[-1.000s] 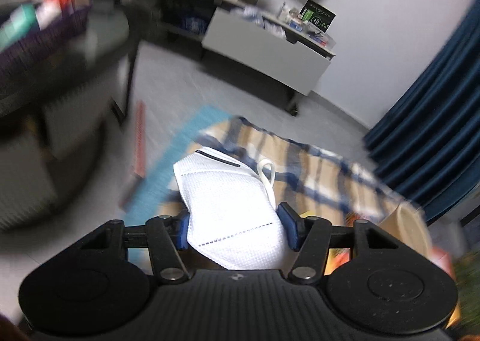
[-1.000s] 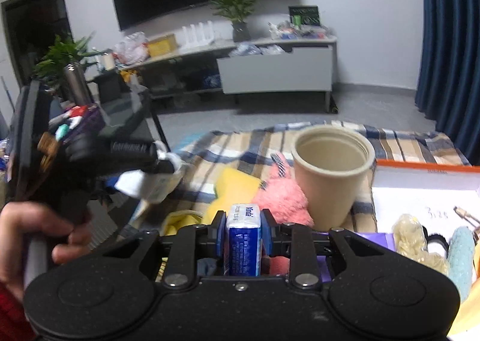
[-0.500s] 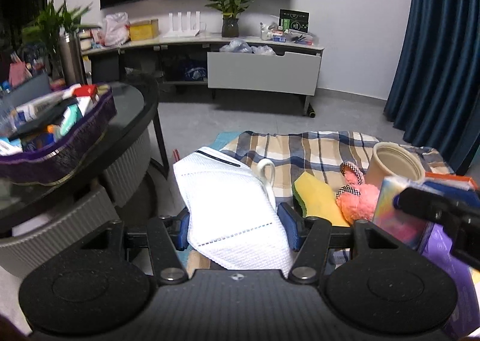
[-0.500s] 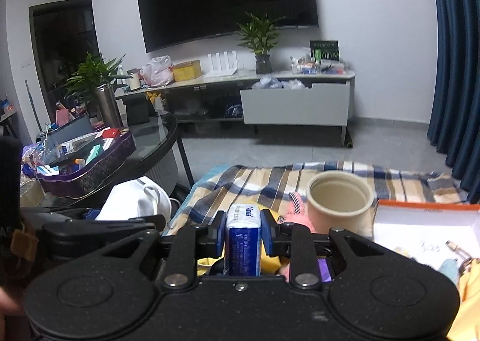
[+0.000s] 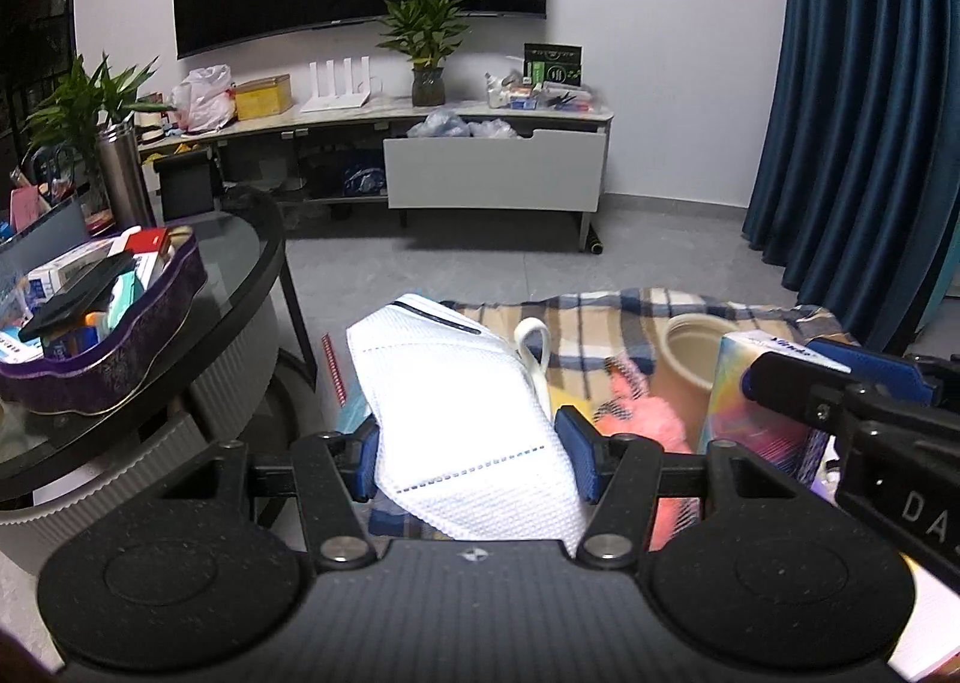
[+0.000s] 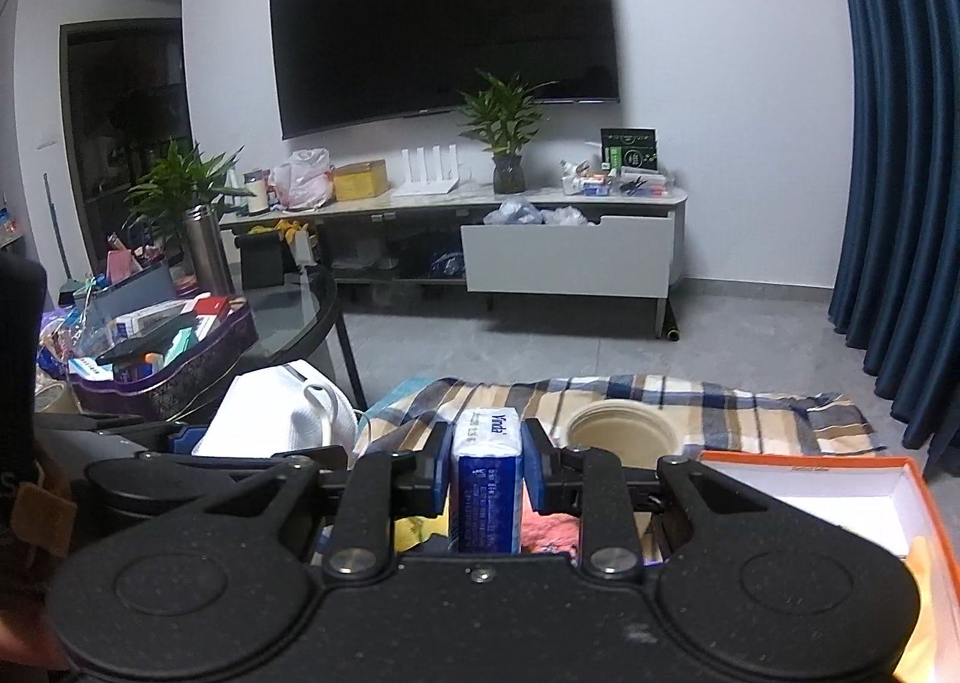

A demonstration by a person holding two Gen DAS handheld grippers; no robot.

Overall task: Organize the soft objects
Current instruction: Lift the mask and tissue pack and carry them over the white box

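Note:
My left gripper (image 5: 468,461) is shut on a white folded face mask (image 5: 462,407), held up above the plaid blanket (image 5: 606,317). The mask also shows in the right wrist view (image 6: 276,419). My right gripper (image 6: 486,479) is shut on a blue and white tissue pack (image 6: 486,485), which shows at the right of the left wrist view (image 5: 762,395). A pink plush toy (image 5: 648,413) and a yellow soft item (image 5: 570,401) lie on the blanket below, partly hidden by the grippers.
A beige cup (image 6: 624,431) stands on the blanket. An orange-rimmed box (image 6: 840,497) lies at the right. A glass table (image 5: 240,263) with a purple tin (image 5: 120,359) of items stands at the left. A TV cabinet (image 6: 564,257) lines the far wall, blue curtains (image 5: 870,113) hang right.
Both grippers have lifted and tilted up, so the views show more of the room. The two grippers have come closer together. Each holds the same object.

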